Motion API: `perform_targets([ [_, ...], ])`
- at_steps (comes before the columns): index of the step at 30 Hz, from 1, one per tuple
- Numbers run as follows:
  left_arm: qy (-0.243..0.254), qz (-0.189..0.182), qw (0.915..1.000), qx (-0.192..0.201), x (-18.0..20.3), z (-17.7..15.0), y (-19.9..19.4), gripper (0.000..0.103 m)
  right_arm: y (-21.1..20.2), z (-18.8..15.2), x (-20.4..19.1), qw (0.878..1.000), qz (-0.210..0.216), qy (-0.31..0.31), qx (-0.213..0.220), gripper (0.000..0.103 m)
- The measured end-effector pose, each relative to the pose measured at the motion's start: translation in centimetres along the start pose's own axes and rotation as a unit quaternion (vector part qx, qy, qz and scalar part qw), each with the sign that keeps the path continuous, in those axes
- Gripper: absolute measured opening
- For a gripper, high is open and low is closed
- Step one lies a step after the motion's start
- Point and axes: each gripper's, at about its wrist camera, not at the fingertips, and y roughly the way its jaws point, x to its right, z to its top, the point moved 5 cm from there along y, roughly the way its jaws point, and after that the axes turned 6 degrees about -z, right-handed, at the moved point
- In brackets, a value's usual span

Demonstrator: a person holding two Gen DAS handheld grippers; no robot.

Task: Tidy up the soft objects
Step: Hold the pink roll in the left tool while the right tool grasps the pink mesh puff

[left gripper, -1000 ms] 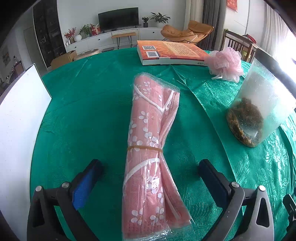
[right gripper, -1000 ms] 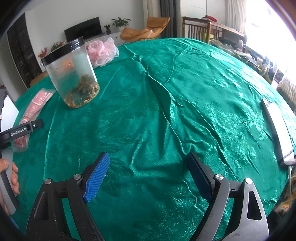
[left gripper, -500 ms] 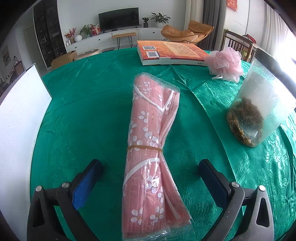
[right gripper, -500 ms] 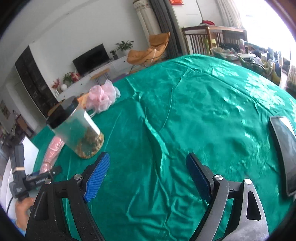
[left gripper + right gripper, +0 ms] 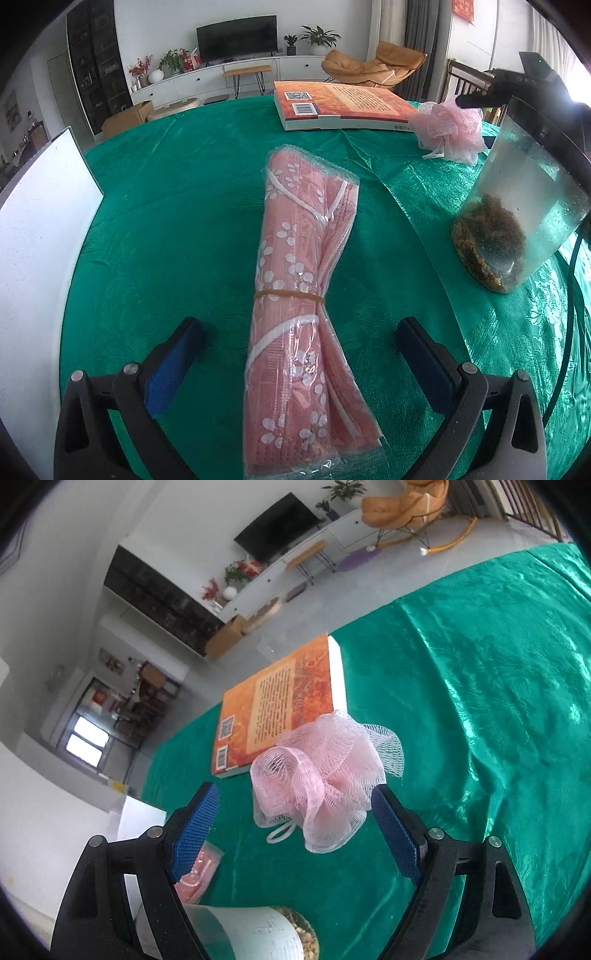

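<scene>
Green tablecloth [image 5: 184,221]. Right gripper [image 5: 295,812] spread, straddling pink bath pouf [image 5: 325,779] for pickup; left gripper [image 5: 295,354] spread around bagged pink cloth roll [image 5: 299,280].

The left gripper [image 5: 295,354] is showing two black plastic arms with triangular cut-outs, each carrying two round silver screws and ending in a flat blue finger pad [image 5: 168,365]. The right gripper [image 5: 295,829] is wearing the same black frame and silver screws, with blue pads [image 5: 194,829] showing a fine ribbed texture. A dark cable [image 5: 570,295] is running along the right edge of the left wrist view.
</scene>
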Motion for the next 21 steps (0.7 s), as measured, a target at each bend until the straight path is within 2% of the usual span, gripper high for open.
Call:
perform_targets([
  [1,0.000,0.000,1.0000,0.000,0.0,0.0,0.0,0.103,0.9,0.1,0.1,1.000,-0.026,-0.009,-0.009,0.076],
  [2,0.000,0.000,1.0000,0.000,0.0,0.0,0.0,0.103,1.5,0.0,0.5,0.999,-0.042,-0.014,-0.018,0.027],
  [3,0.000,0.000,1.0000,0.000,0.0,0.0,0.0,0.103,1.8,-0.4,1.1,0.999,-0.043,-0.005,-0.027,0.010],
  [4,0.000,0.000,1.0000,0.000,0.0,0.0,0.0,0.103,1.3,-0.8,2.0,0.999,-0.046,0.012,-0.020,0.009],
  [8,0.000,0.000,1.0000,0.000,0.0,0.0,0.0,0.103,-3.7,-3.8,4.7,0.998,-0.052,0.034,0.013,0.009],
  [15,0.000,0.000,1.0000,0.000,0.0,0.0,0.1,0.103,-10.5,-11.1,7.3,0.994,-0.090,0.044,-0.039,0.010],
  [17,0.000,0.000,1.0000,0.000,0.0,0.0,0.1,0.103,-12.0,-12.6,7.8,0.990,-0.131,0.038,-0.038,0.015],
  [18,0.000,-0.001,1.0000,-0.001,0.0,0.0,0.1,0.103,-12.6,-13.2,7.9,0.985,-0.166,0.030,-0.032,0.023],
  [19,0.001,-0.002,1.0000,-0.004,0.0,0.0,0.0,0.103,-13.2,-13.8,7.9,0.981,-0.192,0.026,-0.024,0.037],
  [20,0.003,-0.004,0.9999,-0.013,0.0,0.2,0.0,0.103,-13.7,-14.3,7.8,0.978,-0.207,0.025,-0.011,0.069],
  [21,0.007,-0.009,0.9995,-0.031,0.0,0.3,0.1,0.103,-14.6,-14.8,7.8,0.977,-0.213,0.026,0.012,0.077],
])
